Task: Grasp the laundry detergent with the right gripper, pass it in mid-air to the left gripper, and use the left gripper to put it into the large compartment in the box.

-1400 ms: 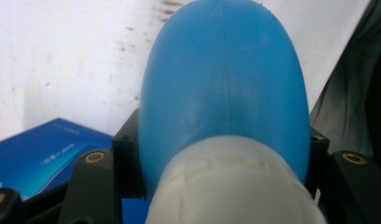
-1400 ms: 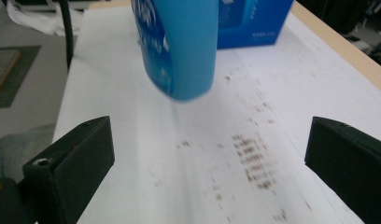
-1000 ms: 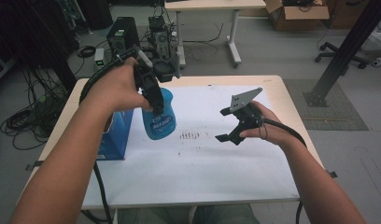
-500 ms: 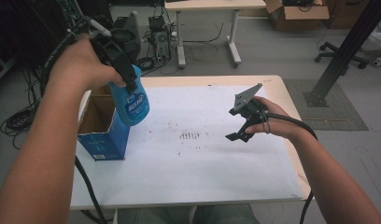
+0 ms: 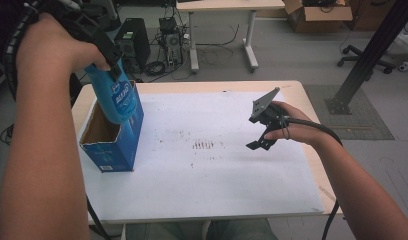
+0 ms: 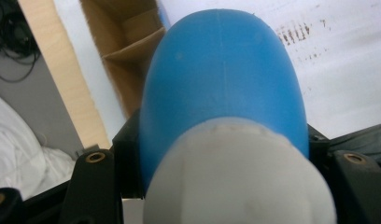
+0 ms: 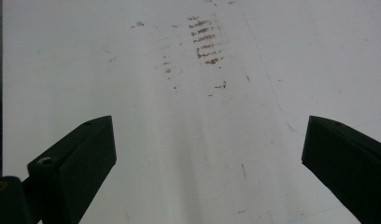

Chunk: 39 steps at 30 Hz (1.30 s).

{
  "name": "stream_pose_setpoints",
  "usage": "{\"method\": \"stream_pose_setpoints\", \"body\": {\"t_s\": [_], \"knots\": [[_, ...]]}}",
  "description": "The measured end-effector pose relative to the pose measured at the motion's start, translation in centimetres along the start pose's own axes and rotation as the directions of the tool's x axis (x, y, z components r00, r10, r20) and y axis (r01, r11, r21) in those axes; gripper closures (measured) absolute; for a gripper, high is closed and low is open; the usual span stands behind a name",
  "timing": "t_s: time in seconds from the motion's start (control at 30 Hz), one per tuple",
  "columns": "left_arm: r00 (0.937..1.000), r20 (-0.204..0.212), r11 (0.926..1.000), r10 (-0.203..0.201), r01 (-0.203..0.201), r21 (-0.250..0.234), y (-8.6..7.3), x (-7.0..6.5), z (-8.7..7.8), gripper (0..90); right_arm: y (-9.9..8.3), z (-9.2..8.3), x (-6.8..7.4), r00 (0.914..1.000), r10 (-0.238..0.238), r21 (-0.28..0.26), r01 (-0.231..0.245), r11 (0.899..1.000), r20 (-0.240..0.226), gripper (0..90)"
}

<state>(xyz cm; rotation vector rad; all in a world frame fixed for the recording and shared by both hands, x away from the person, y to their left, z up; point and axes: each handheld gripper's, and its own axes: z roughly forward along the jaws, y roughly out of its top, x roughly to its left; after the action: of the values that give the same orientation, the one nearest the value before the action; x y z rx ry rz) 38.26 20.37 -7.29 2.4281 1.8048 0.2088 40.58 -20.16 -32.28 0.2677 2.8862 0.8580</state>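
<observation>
A blue bottle [image 5: 118, 98] with a white cap [image 6: 235, 177] hangs tilted, its lower end over the open top of a blue cardboard box [image 5: 117, 150]. My left gripper [image 5: 108, 62] is shut on the bottle's upper part, held high at the table's left. In the left gripper view the bottle [image 6: 221, 70] sits between my jaws, and the box's brown inside [image 6: 128, 51] lies beyond it. My right gripper [image 5: 254, 132] hovers open over the white sheet [image 5: 217, 175] at the right, with nothing between its jaws [image 7: 207, 140].
Brown smudges [image 5: 203, 145] mark the middle of the sheet and show ahead of the right gripper [image 7: 205, 44]. The box stands at the table's left edge. Beyond the table are another desk [image 5: 222, 5], cables and computer gear [image 5: 132, 37] on the floor.
My left hand has carried the bottle up and to the left, from over the sheet to above the box. The right gripper has stayed about where it was.
</observation>
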Motion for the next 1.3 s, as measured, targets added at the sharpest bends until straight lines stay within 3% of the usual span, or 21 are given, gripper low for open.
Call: {"method": "stream_pose_setpoints", "body": {"t_s": [0.1,0.13,0.2,0.27,0.3,0.37,0.4,0.43,0.47,0.5,0.7,0.77,1.07,1.3], "knots": [[0.9975,0.012,0.9976,-0.069,0.069,0.007,-0.3,1.1,-0.5,38.6,0.1,0.0,-0.1,1.0000,-0.009,0.025,0.009,1.000,-0.004,3.0],[0.9975,0.012,0.9976,-0.069,0.069,0.007,-0.3,1.1,-0.5,38.6,0.1,0.0,-0.1,1.0000,-0.009,0.025,0.009,1.000,-0.004,3.0],[0.9932,0.019,0.9934,-0.115,0.115,0.006,-0.5,1.8,-0.5,38.6,0.2,0.0,-0.1,0.9998,-0.017,0.033,0.018,0.999,-0.005,2.9],[0.9844,0.015,0.9845,-0.175,0.175,0.003,-0.8,2.9,-0.5,38.6,0.3,0.0,0.0,0.9995,-0.029,0.055,0.030,0.998,-0.014,3.1],[0.9844,0.015,0.9845,-0.175,0.175,0.003,-0.8,2.9,-0.5,38.6,0.3,0.0,0.0,0.9995,-0.027,0.062,0.028,0.998,-0.013,3.1],[0.9738,-0.007,0.9738,-0.227,0.227,0.007,-1.0,3.7,-0.4,38.6,0.3,0.0,0.0,0.9994,-0.032,0.067,0.033,0.997,-0.016,3.2],[0.9738,-0.007,0.9738,-0.227,0.227,0.007,-1.0,3.7,-0.4,38.6,0.3,0.0,0.0,0.9994,-0.032,0.067,0.033,0.997,-0.016,3.2],[0.9678,-0.020,0.9679,-0.251,0.251,0.009,-1.1,4.1,-0.4,38.6,0.2,-0.1,0.0,0.9994,-0.030,0.070,0.031,0.997,-0.018,3.1],[0.9678,-0.020,0.9679,-0.251,0.251,0.009,-1.1,4.1,-0.4,38.6,0.2,-0.1,0.0,0.9994,-0.030,0.070,0.031,0.997,-0.018,3.1],[0.9612,-0.032,0.9615,-0.274,0.274,0.013,-1.3,4.5,-0.3,38.6,0.2,-0.1,-0.1,0.9993,-0.033,0.076,0.034,0.996,-0.019,3.1],[0.9516,-0.041,0.9521,-0.304,0.305,0.015,-1.6,5.5,0.0,38.6,0.1,-0.2,0.0,0.9991,-0.033,0.095,0.035,0.995,-0.028,3.2],[0.9513,-0.046,0.9520,-0.305,0.306,0.014,-1.6,5.6,0.1,38.6,0.1,-0.2,-0.1,0.9991,-0.031,0.101,0.034,0.994,-0.028,3.2],[0.9524,-0.052,0.9531,-0.301,0.302,0.022,-1.4,6.0,1.1,38.6,0.2,-0.3,-0.1,0.9986,-0.023,0.128,0.029,0.991,-0.048,3.3],[0.9583,-0.067,0.9597,-0.278,0.280,0.024,-0.8,6.2,2.2,38.7,0.2,-0.3,0.0,0.9983,-0.021,0.140,0.029,0.990,-0.054,3.3]]}}
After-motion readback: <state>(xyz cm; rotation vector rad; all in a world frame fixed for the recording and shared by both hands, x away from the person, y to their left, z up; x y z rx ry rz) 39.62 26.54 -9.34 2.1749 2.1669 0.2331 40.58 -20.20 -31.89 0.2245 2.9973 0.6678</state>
